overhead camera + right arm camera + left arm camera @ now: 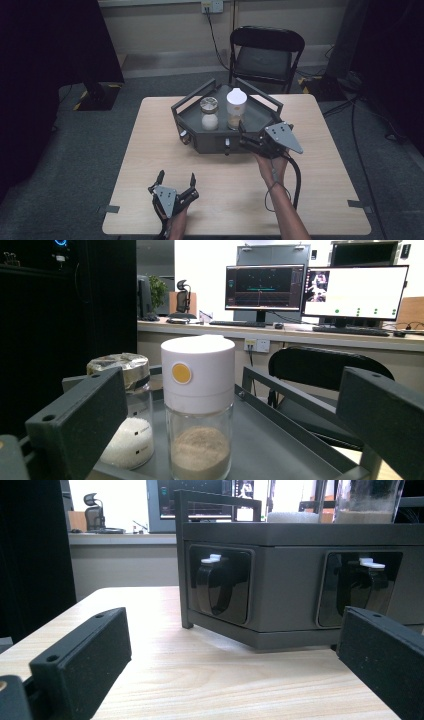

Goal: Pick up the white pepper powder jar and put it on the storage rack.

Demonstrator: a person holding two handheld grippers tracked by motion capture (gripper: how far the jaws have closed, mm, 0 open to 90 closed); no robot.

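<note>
A dark grey six-sided tray (200, 142) (295, 535) stands mid-table with knobs on its front faces. In it stand a white-capped glass jar (236, 107) (198, 410) holding brown powder and, to its left, a foil-topped jar (209, 113) (125, 410) of white grains. My right gripper (246, 141) (225, 410) is open at the tray's front right edge, jaws wide, facing the white-capped jar. My left gripper (176, 180) (230, 655) is open above the table near the front left, jaws empty, facing two black knobs (214, 582) with white tabs.
A black folding chair (265, 55) stands behind the table. Tape marks (111, 209) sit at the table's front corners. Cables cross the floor at right. Monitors (315, 290) and a desk lie far beyond the tray.
</note>
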